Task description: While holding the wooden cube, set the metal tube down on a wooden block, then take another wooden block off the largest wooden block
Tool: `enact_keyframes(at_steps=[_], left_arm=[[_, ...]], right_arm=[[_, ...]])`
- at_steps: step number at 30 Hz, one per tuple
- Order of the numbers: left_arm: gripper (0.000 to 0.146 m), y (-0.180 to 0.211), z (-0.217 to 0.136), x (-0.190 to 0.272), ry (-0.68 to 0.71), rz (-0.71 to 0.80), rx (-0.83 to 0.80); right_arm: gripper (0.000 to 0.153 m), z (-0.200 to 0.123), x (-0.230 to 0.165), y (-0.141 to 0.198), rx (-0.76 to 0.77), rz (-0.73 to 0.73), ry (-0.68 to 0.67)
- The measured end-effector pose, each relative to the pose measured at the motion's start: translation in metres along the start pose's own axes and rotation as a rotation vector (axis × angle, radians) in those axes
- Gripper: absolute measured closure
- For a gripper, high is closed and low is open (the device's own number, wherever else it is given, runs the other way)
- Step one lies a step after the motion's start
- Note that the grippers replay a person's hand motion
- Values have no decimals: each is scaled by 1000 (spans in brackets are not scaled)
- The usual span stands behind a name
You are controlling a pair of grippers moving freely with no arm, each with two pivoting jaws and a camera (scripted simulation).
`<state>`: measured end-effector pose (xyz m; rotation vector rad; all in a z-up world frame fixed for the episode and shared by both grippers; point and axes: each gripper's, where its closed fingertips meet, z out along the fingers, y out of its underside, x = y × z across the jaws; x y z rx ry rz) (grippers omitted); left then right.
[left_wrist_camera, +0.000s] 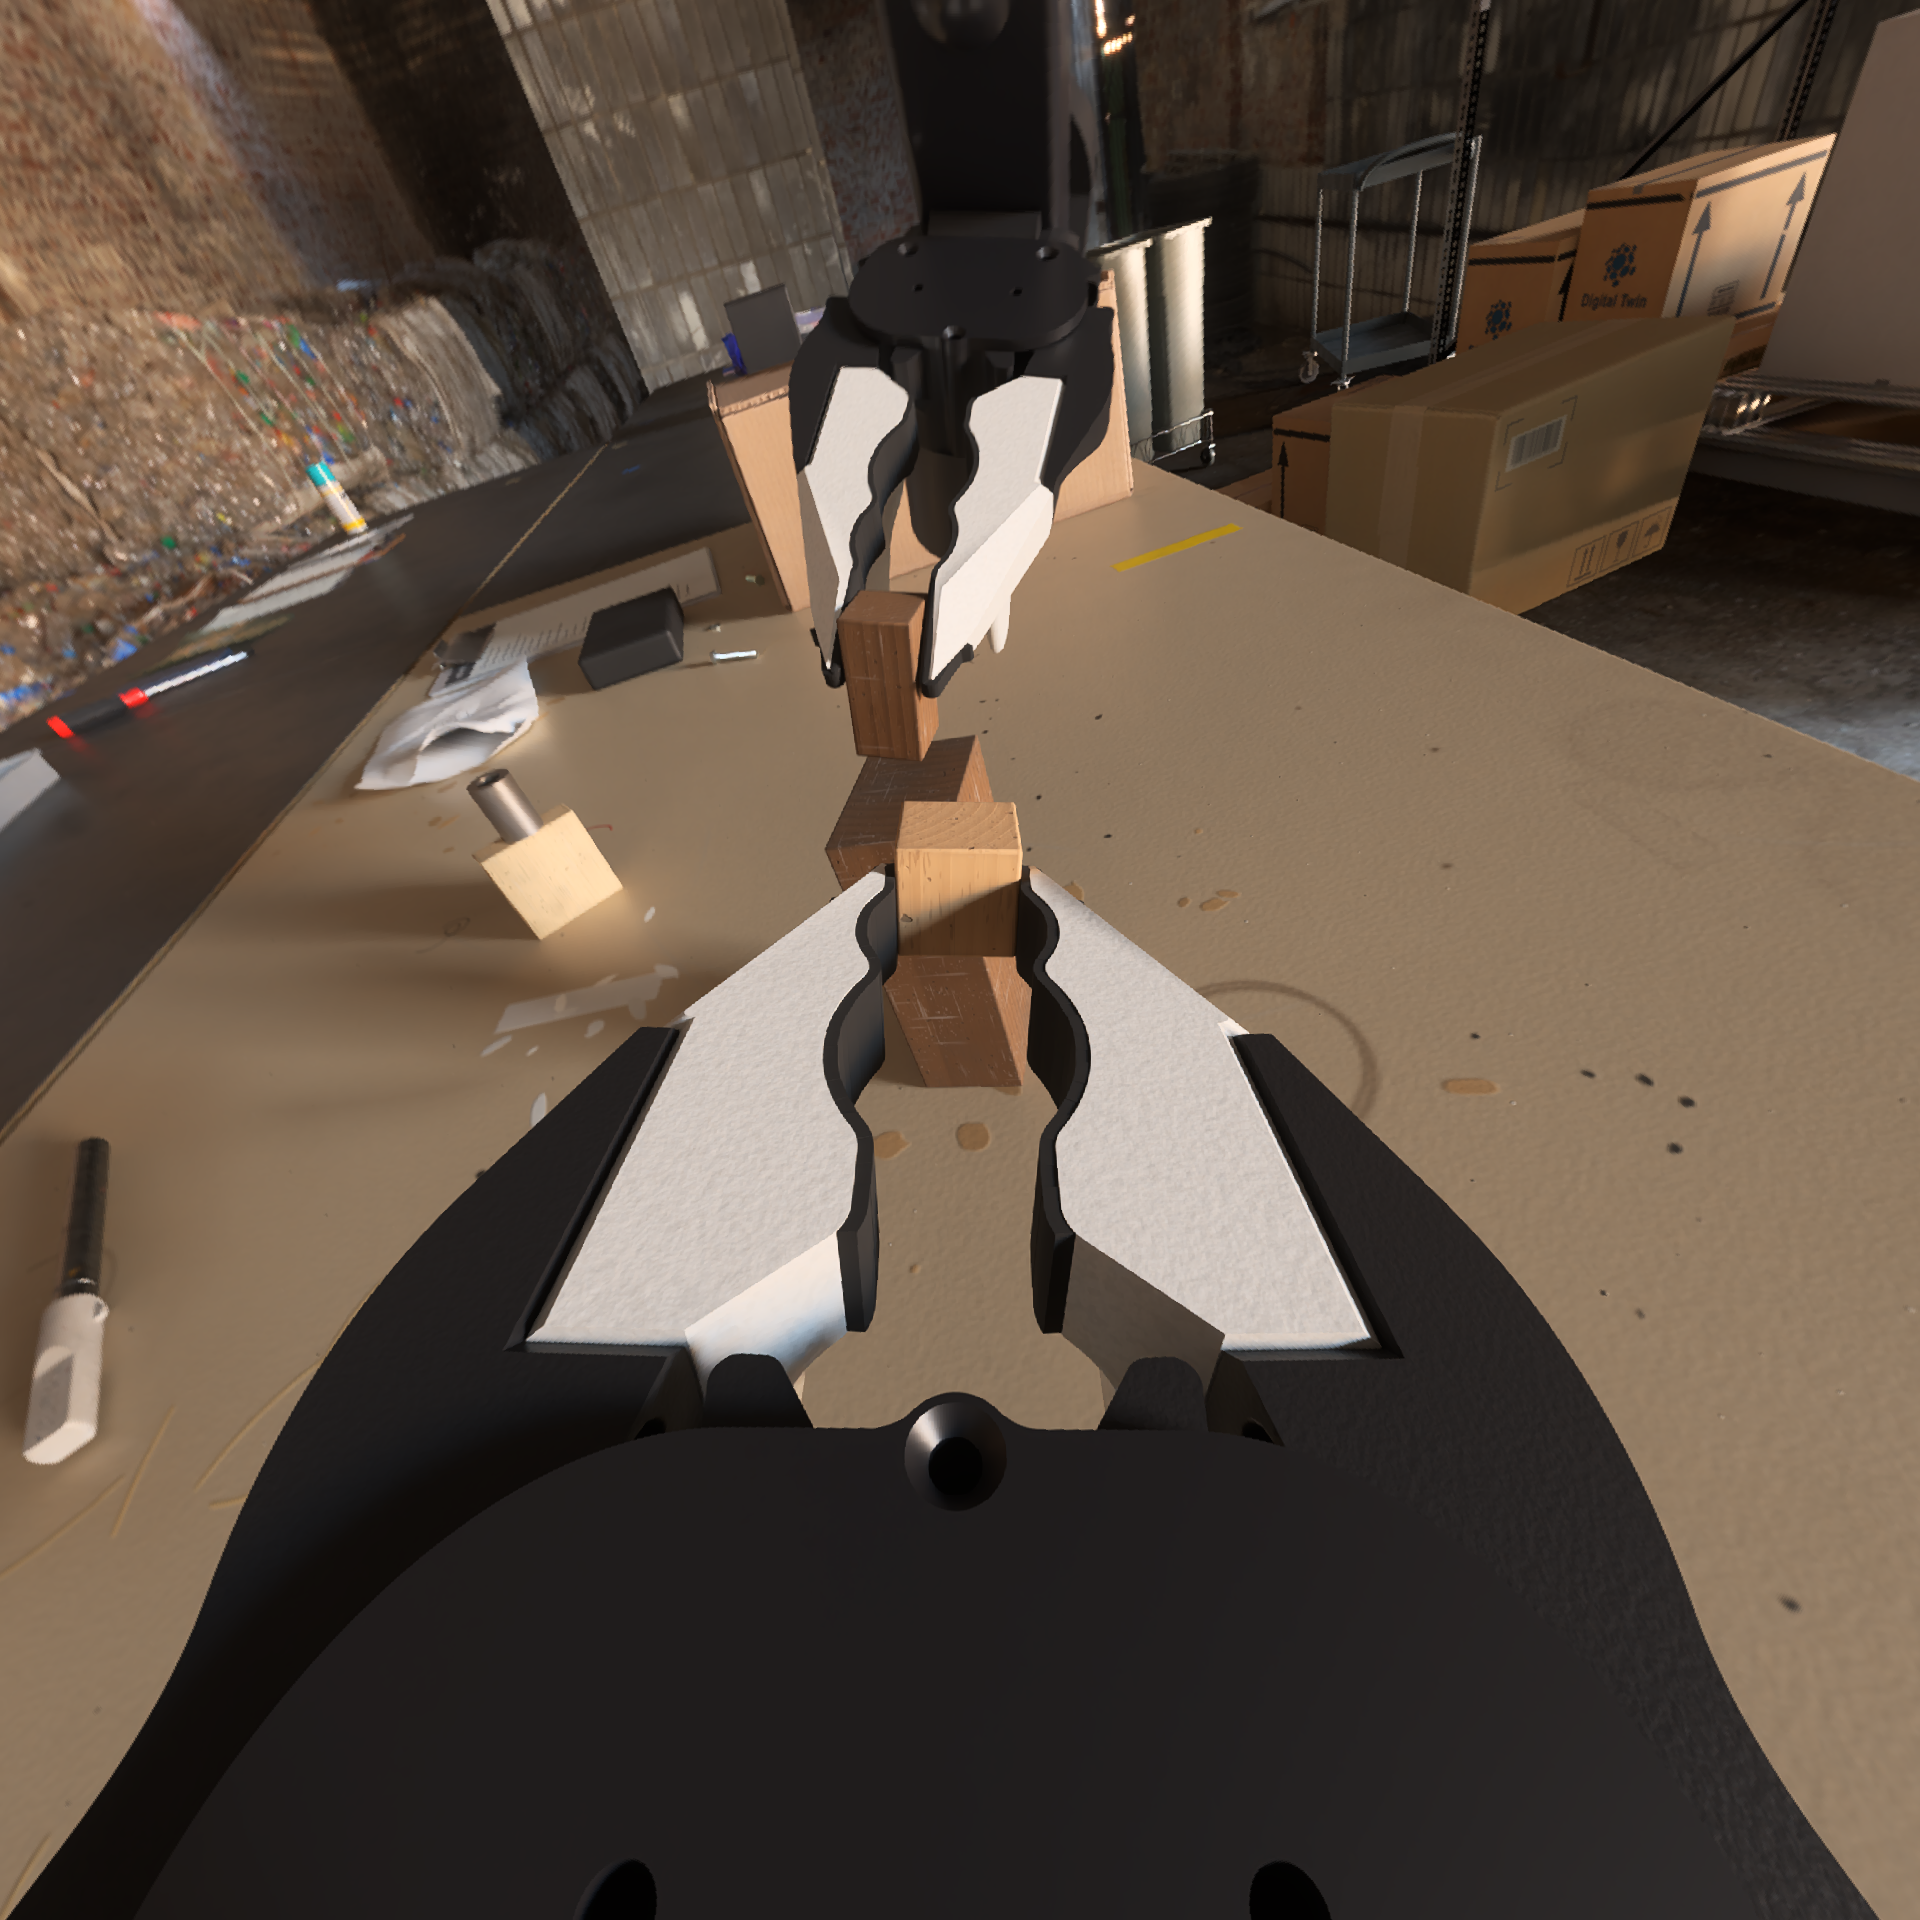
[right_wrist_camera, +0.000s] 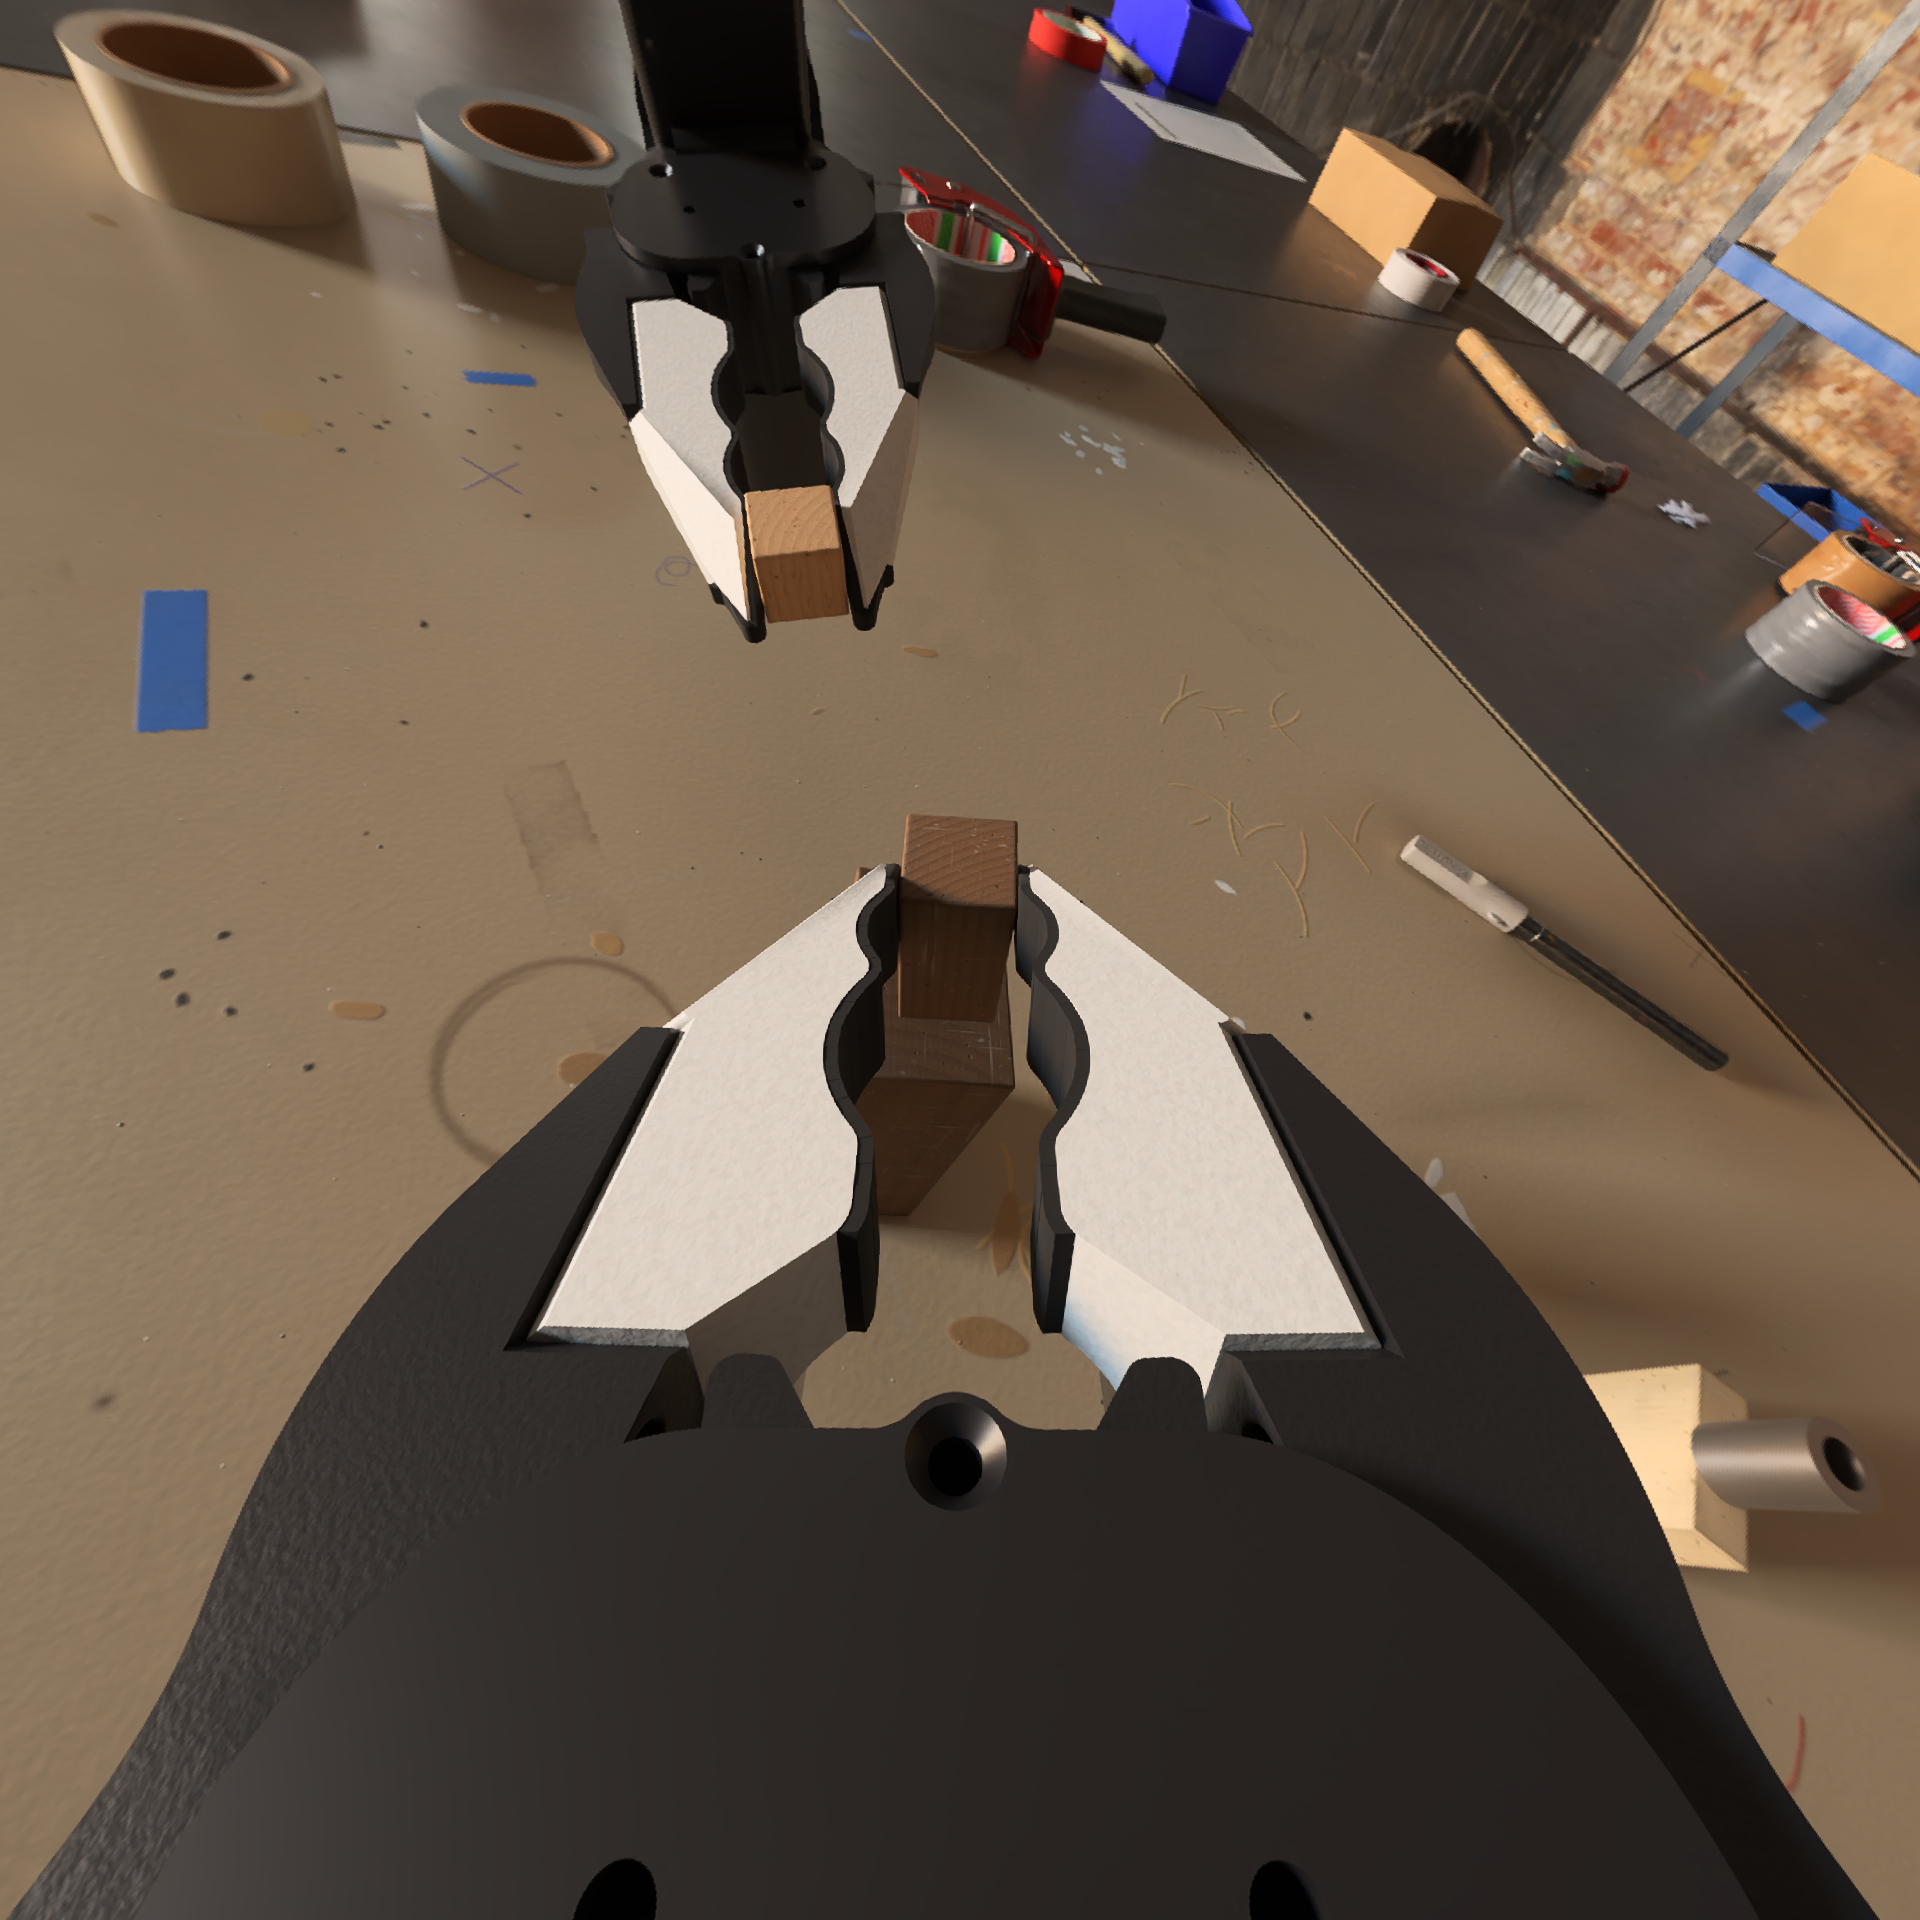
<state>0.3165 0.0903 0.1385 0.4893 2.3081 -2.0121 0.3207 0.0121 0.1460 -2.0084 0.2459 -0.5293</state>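
My left gripper (left_wrist_camera: 956, 881) is shut on the light wooden cube (left_wrist_camera: 954, 904) and holds it above the near part of the largest, dark wooden block (left_wrist_camera: 961, 1029), which lies on the table. My right gripper (left_wrist_camera: 883, 675) faces it, shut on a brown wooden block (left_wrist_camera: 891, 681) held just over that block's far end (left_wrist_camera: 914, 805). In the right wrist view my right gripper (right_wrist_camera: 956, 878) grips the brown block (right_wrist_camera: 958, 914) over the dark block (right_wrist_camera: 935, 1122); the left gripper (right_wrist_camera: 805, 618) holds the cube (right_wrist_camera: 795, 556). The metal tube (left_wrist_camera: 502, 805) stands on a pale wooden block (left_wrist_camera: 551, 878), also at lower right (right_wrist_camera: 1766, 1465).
A utility knife (left_wrist_camera: 68, 1309) lies at the near left. Crumpled paper (left_wrist_camera: 457, 727), a small black box (left_wrist_camera: 631, 639) and a cardboard box (left_wrist_camera: 769, 488) are farther back. Tape rolls (right_wrist_camera: 208, 114) and a tape dispenser (right_wrist_camera: 987, 265) stand behind the left gripper. The table edge (right_wrist_camera: 1558, 790) runs at right.
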Motion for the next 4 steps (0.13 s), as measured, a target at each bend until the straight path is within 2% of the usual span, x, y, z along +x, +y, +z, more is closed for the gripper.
enact_keyframes(at_steps=[4], left_arm=[[125,-2,1,1,12,8,30]], right_arm=[[131,-1,0,0,27,-11,-18]])
